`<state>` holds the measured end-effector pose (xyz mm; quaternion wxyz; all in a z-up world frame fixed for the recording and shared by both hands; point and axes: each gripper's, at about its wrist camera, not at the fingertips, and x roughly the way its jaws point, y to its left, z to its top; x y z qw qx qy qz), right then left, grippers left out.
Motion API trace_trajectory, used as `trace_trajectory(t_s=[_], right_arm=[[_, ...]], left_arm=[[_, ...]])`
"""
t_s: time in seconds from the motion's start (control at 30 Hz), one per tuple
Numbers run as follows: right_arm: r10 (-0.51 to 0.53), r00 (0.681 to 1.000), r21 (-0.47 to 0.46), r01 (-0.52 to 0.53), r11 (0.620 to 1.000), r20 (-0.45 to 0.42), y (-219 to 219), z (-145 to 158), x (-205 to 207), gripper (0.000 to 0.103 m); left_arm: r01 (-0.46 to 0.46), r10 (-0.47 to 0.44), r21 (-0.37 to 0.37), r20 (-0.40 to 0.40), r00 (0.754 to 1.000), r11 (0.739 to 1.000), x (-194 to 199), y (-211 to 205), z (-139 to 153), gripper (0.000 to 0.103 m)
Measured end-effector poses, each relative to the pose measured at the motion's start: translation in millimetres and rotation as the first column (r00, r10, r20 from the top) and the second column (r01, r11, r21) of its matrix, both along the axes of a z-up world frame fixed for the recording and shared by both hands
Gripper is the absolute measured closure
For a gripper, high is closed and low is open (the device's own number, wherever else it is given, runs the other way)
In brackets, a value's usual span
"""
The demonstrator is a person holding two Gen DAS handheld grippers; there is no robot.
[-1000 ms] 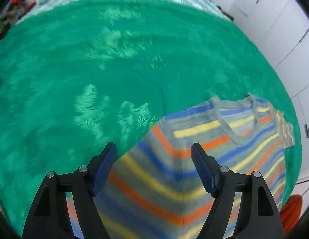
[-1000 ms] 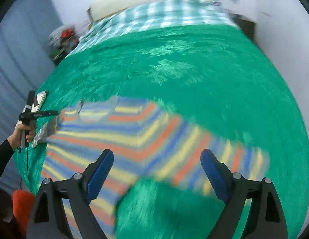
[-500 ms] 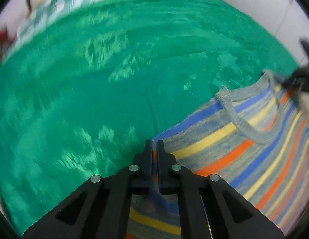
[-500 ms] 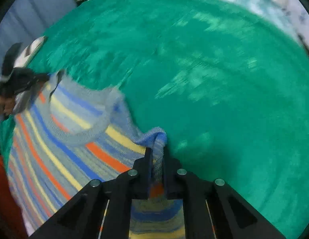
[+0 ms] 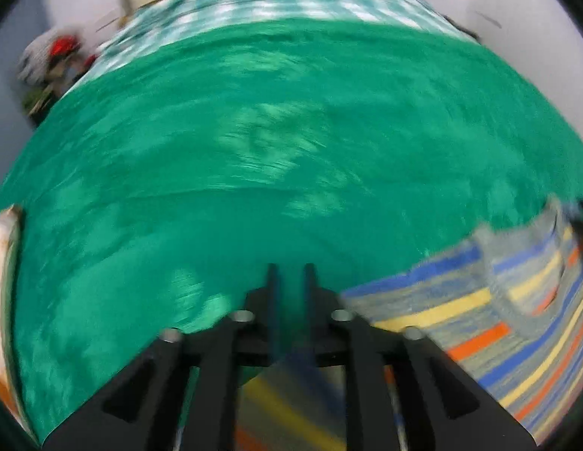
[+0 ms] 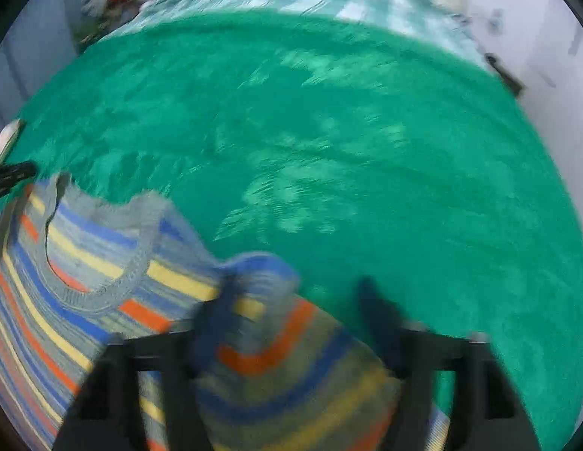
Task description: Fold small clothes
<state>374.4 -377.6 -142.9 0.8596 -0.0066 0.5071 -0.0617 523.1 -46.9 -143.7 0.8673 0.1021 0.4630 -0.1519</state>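
**Both claws tilted down, jaws parting**

The left claw (image 5: pixel 290 274) points steeply downward, its two black fingers (image 5: pixel 271 289) standing close together with a narrow gap that is widening; nothing shows between the tips, though the view is blurred. The right claw (image 6: pixel 295 293) also points steeply down, its jaws opening and already well apart, both fingers (image 6: pixel 374 300) smeared by motion blur. In the right wrist view the left claw's black tip shows at the far left edge.

Each hand-held gripper (image 5: pixel 291 274) is black plastic; silver screws stud the arms; blue pads (image 6: pixel 366 293).
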Motion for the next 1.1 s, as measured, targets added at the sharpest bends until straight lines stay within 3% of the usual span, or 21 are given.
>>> trace_trajectory(t_s=[0.03, 0.1, 0.17, 0.3, 0.43, 0.5, 0.53, 0.63, 0.7, 0.8, 0.87, 0.9, 0.97, 1.1], right_arm=[[-0.002, 1.000, 0.003, 0.002, 1.000, 0.027, -0.3, 11.7, -11.4, 0.030], [0.006, 0.999, 0.006, -0.007, 1.000, 0.045, 3.9, 34.4, -42.7, 0.030], [0.055, 0.997, 0.003, -0.055, 0.998, 0.052, 21.3, 51.7, -84.5, 0.028], [0.140, 0.989, 0.041, -0.142, 0.989, 0.044, 60.7, 50.2, -169.3, 0.022], [0.081, 0.993, 0.057, -0.077, 0.995, -0.090, 92.5, -8.6, -261.4, 0.022], [0.019, 0.995, 0.059, -0.013, 0.998, -0.100, 94.2, -21.3, -292.8, 0.022], [-0.031, 0.998, 0.043, 0.033, 0.999, -0.054, 95.9, -19.1, -314.4, 0.022], [-0.124, 0.991, -0.025, 0.125, 0.992, 0.043, 97.4, -6.4, -334.2, 0.020], [-0.200, 0.973, -0.038, 0.206, 0.978, 0.118, 90.7, 4.1, -336.3, 0.013], [-0.314, 0.937, -0.035, 0.323, 0.946, 0.155, 75.3, 7.1, -329.9, 0.013], [-0.371, 0.918, -0.016, 0.377, 0.926, 0.142, 62.3, -1.8, -316.8, 0.013], [-0.391, 0.911, -0.013, 0.396, 0.918, 0.131, 55.2, -6.1, -313.3, 0.013], [-0.425, 0.902, -0.007, 0.427, 0.904, 0.078, 46.1, -23.7, -305.8, 0.013], [-0.458, 0.885, 0.023, 0.458, 0.889, 0.081, 40.3, -36.2, -307.2, 0.004]], left_arm=[[-0.010, 0.011, -0.025, 0.016, 1.000, 1.000, -5.7, 8.4, 11.0, 0.058], [-0.009, 0.014, -0.073, 0.073, 0.997, 0.997, -35.3, 29.1, 37.3, 0.023], [0.014, -0.005, -0.089, 0.099, 0.995, 0.996, -77.2, 48.2, 53.2, 0.012], [0.089, -0.087, -0.063, 0.032, 0.996, 0.994, -170.5, 65.2, 34.4, 0.007], [0.104, -0.095, 0.065, -0.119, 0.988, 0.992, -246.7, 73.9, -37.9, 0.007], [0.091, -0.089, 0.072, -0.027, 0.996, 0.993, -270.2, 81.8, -32.7, 0.007], [0.090, -0.091, 0.076, 0.014, 0.996, 0.993, -276.2, 81.8, -22.4, 0.007], [0.093, -0.099, 0.049, 0.162, 0.982, 0.994, -270.0, 74.0, 12.1, 0.002], [0.088, -0.085, -0.002, 0.206, 0.975, 0.996, -240.7, 64.3, 26.1, 0.000], [0.081, -0.078, -0.012, 0.133, 0.988, 0.997, -198.9, 56.0, 6.7, 0.000], [0.049, -0.051, 0.086, 0.026, 0.998, 0.995, -170.0, 51.5, -38.6, 0.000], [0.070, -0.071, 0.056, 0.014, 0.997, 0.996, -166.9, 56.1, -52.5, 0.000], [0.063, -0.062, -0.008, 0.065, 0.996, 0.998, -173.8, 66.5, -48.2, 0.000], [0.078, -0.077, -0.018, 0.065, 0.995, 0.997, -174.4, 68.7, -49.6, 0.000]])
